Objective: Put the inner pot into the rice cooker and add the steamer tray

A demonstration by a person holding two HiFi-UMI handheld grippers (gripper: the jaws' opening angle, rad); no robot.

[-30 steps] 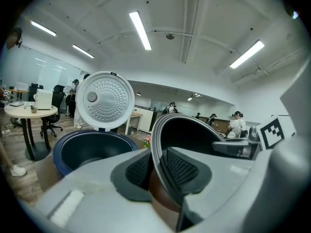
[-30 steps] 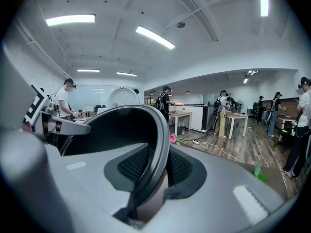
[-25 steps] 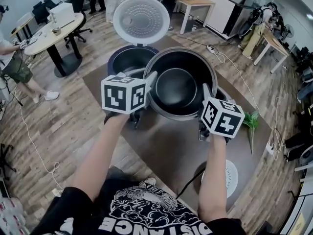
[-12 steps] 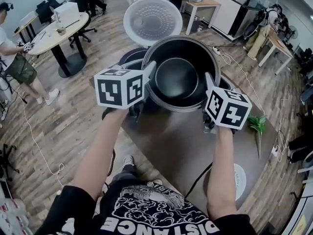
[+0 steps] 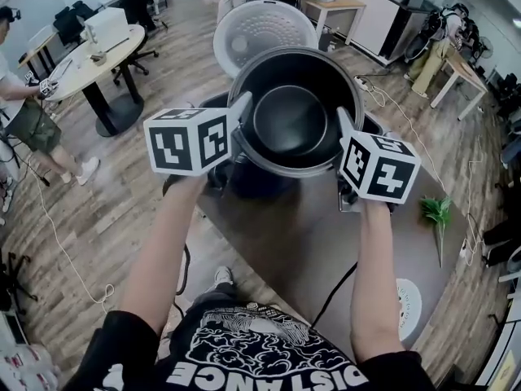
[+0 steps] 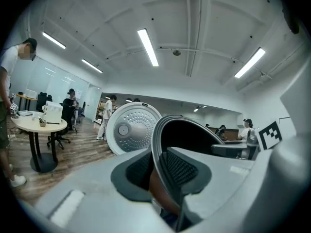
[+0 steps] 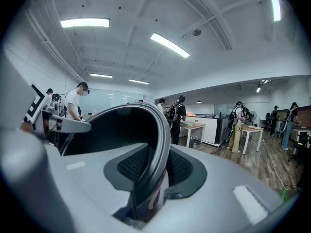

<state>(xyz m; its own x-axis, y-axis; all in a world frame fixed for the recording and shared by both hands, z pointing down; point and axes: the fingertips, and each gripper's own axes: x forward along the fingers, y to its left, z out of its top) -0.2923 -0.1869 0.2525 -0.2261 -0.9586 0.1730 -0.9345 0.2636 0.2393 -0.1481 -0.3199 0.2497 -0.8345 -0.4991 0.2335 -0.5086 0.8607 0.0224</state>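
At frame centre, my two grippers, left gripper [image 5: 242, 108] and right gripper [image 5: 343, 125], each clamp the single inner pot's [image 5: 295, 119] rim above one rice cooker [image 5: 252, 182].

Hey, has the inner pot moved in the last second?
Yes. In the head view the pot has gone from beside the rice cooker to over it, now covering the lower edge of the raised lid.

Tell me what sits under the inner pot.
Beneath the inner pot the rice cooker's dark body peeks out at the left and near side. The pot covers the cooker's opening, so its inside cannot be seen.
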